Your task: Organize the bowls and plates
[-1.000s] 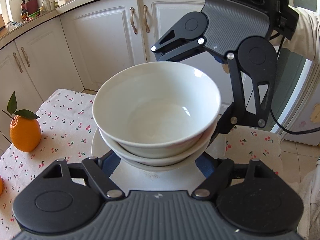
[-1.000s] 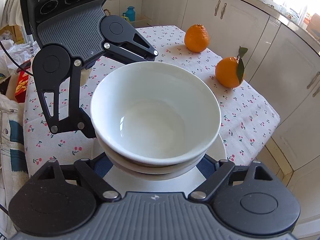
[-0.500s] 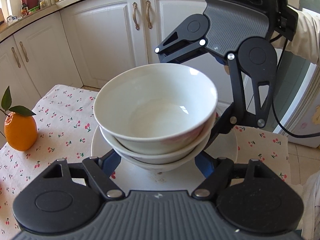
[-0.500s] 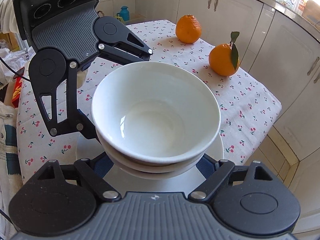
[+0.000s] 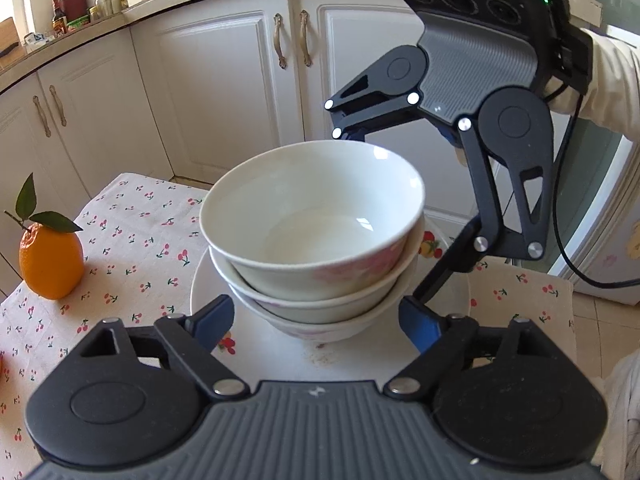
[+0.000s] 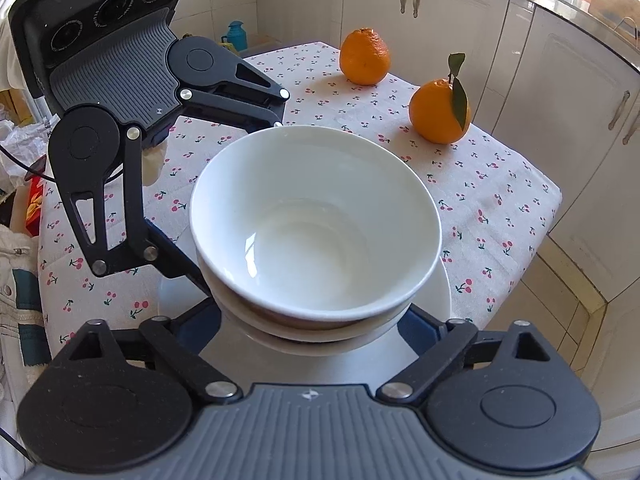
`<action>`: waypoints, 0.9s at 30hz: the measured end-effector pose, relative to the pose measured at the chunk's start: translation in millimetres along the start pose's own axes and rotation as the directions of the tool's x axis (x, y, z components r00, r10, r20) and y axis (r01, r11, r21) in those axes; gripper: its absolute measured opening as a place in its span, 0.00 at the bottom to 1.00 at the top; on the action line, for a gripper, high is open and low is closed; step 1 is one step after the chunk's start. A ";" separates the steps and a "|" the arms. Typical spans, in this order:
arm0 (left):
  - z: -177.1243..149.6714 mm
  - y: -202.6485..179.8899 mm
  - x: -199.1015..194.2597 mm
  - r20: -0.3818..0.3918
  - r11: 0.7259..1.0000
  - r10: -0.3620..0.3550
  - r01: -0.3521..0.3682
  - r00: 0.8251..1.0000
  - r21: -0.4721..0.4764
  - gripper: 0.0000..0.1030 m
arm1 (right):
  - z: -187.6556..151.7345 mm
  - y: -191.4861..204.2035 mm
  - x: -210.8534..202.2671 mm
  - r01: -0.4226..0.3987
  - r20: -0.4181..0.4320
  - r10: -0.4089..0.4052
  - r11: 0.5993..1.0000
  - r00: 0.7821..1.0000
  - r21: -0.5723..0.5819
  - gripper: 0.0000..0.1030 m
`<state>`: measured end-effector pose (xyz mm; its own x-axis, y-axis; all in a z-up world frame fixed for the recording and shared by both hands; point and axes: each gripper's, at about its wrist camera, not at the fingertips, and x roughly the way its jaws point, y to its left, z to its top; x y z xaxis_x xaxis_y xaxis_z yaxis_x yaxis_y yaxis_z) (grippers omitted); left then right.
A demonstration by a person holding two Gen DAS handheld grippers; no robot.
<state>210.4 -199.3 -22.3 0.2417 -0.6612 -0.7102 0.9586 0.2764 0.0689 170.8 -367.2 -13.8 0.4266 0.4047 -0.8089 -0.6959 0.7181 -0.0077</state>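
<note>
Between the spread blue pads of the left claw (image 5: 316,322) sits a stack of bowls (image 5: 316,240) on a white plate (image 5: 352,356). Its jaws have just been opening, and the pads stand clear of the lowest bowl. Opposite, the right claw (image 6: 308,330) has likewise opened wide around the stack, gripping nothing. The glazed china looks heavy, stiff, slippery and breakable; the plate's rim on both sides seems the safest hold. Beyond, an orange (image 5: 50,262) rests on the tabletop (image 5: 132,248).
</note>
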 end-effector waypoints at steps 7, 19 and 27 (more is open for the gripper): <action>-13.6 -20.1 -33.3 0.040 0.992 0.120 -0.119 0.992 -0.039 0.96 | -5.0 22.4 -16.8 0.080 -0.010 -0.079 0.985 0.997 0.155 1.00; -57.1 -68.5 -109.4 0.087 0.837 0.458 -0.395 0.885 -0.379 0.99 | -15.2 106.6 -32.1 0.420 -0.141 -0.406 0.759 0.903 0.497 1.00; -80.9 -91.0 -143.2 -0.075 0.627 0.605 -0.532 0.793 -0.569 0.99 | -17.5 161.1 -30.3 0.446 -0.139 -0.485 0.605 0.864 0.659 1.00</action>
<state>76.4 -73.3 16.5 0.7604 -0.3047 -0.5736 0.3863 0.9221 0.0223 35.7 -273.7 -0.9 0.6252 -0.0772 -0.7766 0.1499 0.9884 0.0224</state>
